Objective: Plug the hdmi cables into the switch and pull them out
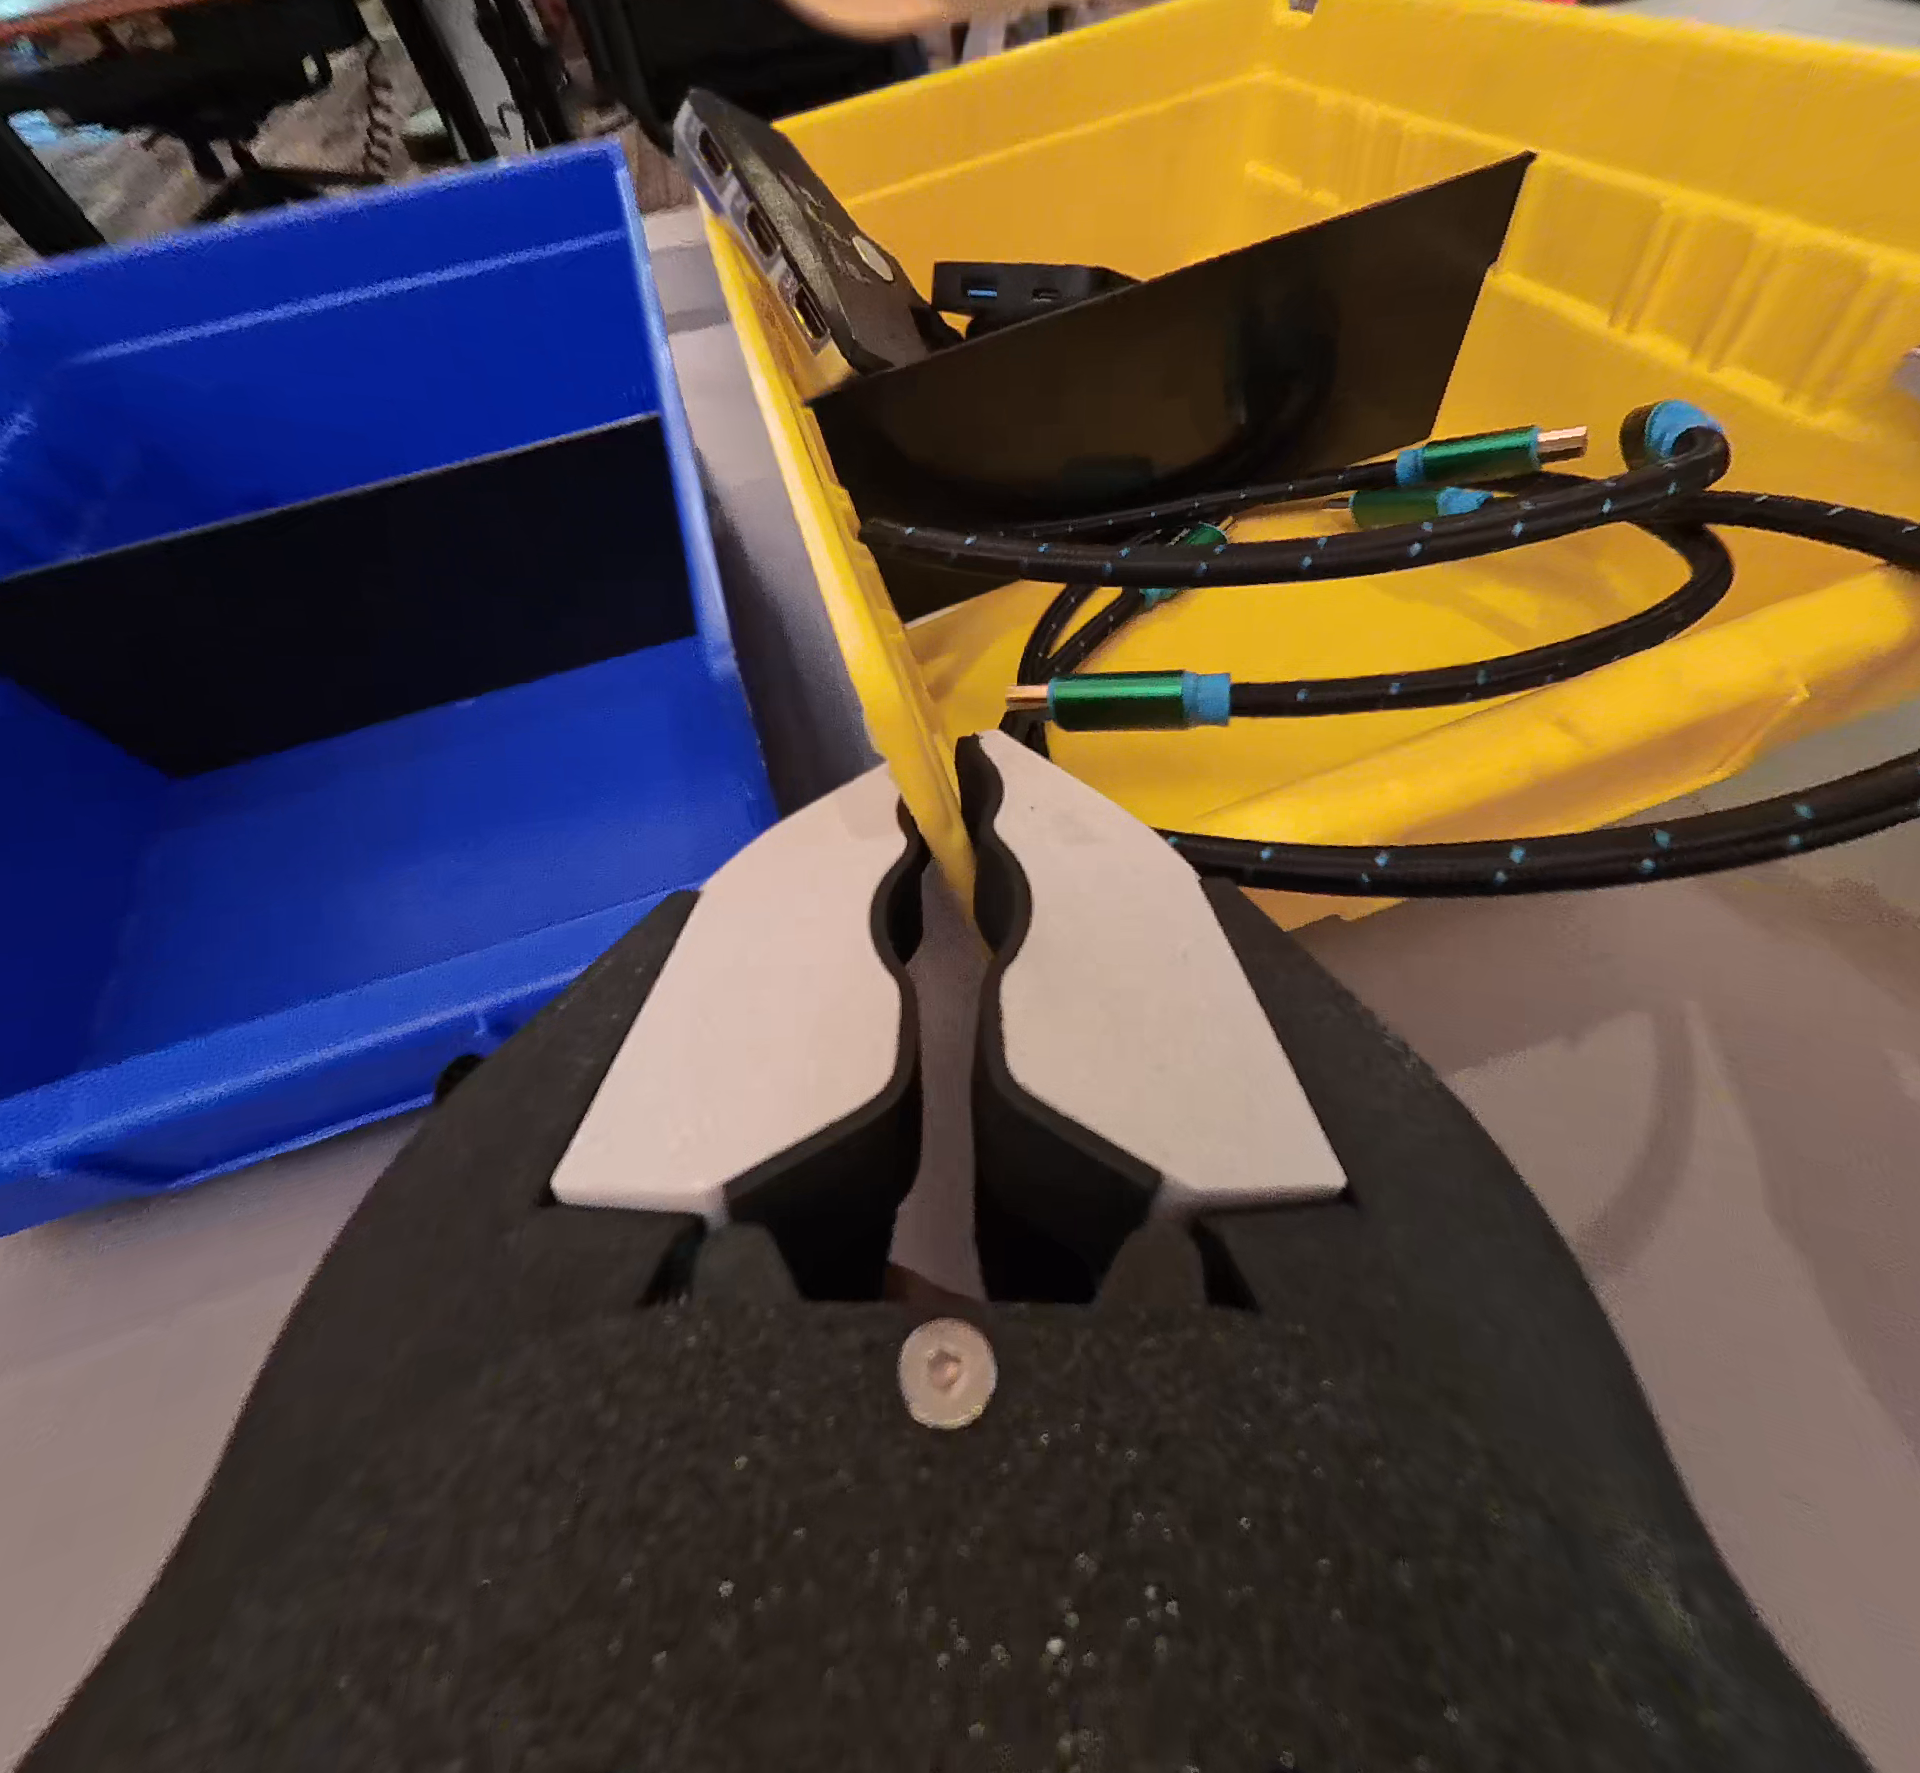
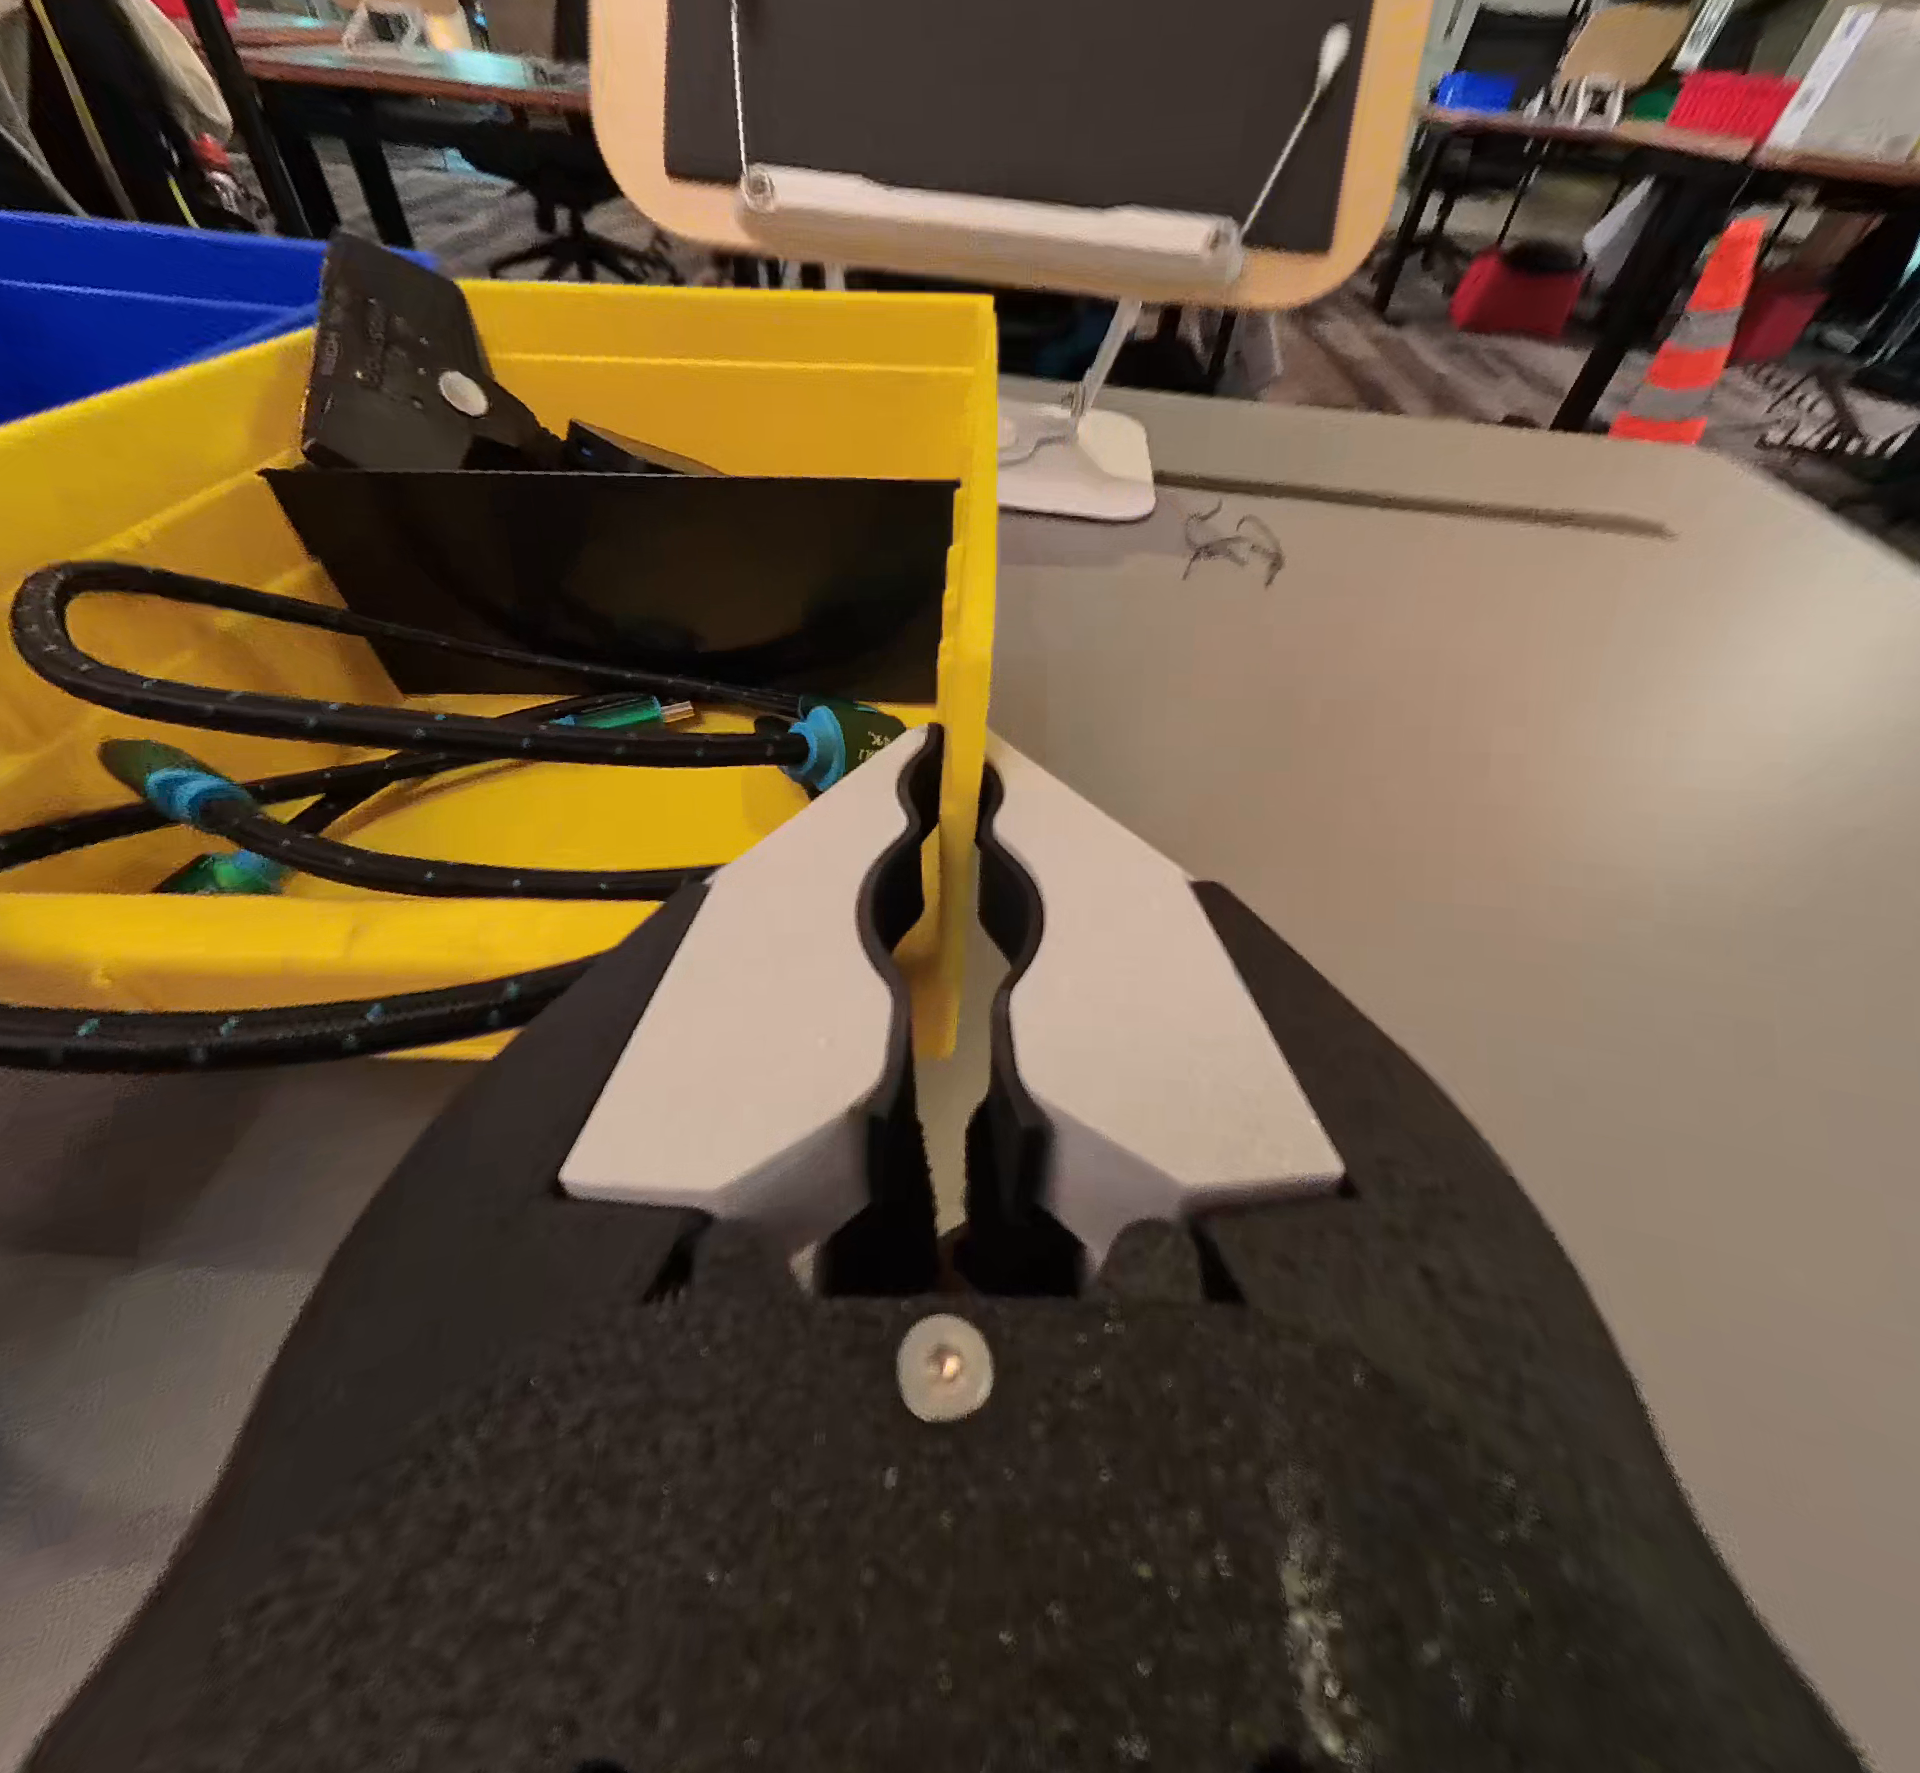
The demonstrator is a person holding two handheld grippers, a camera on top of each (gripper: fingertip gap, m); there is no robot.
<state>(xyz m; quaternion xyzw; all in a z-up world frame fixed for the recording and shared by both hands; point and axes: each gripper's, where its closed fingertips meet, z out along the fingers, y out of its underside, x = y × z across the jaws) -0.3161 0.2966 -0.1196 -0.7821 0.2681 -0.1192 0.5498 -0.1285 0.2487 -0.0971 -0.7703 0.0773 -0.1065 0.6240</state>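
Each gripper, left (image 1: 940, 767) and right (image 2: 961, 767), pinches a yellow bin (image 1: 1351, 113) side wall.

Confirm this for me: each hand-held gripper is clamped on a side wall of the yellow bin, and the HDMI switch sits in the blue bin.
Not quite. The HDMI switch leans behind the black divider in the yellow bin, not the blue bin; the left wrist view shows it. The left hand-held gripper and right hand-held gripper do each clamp a yellow wall.
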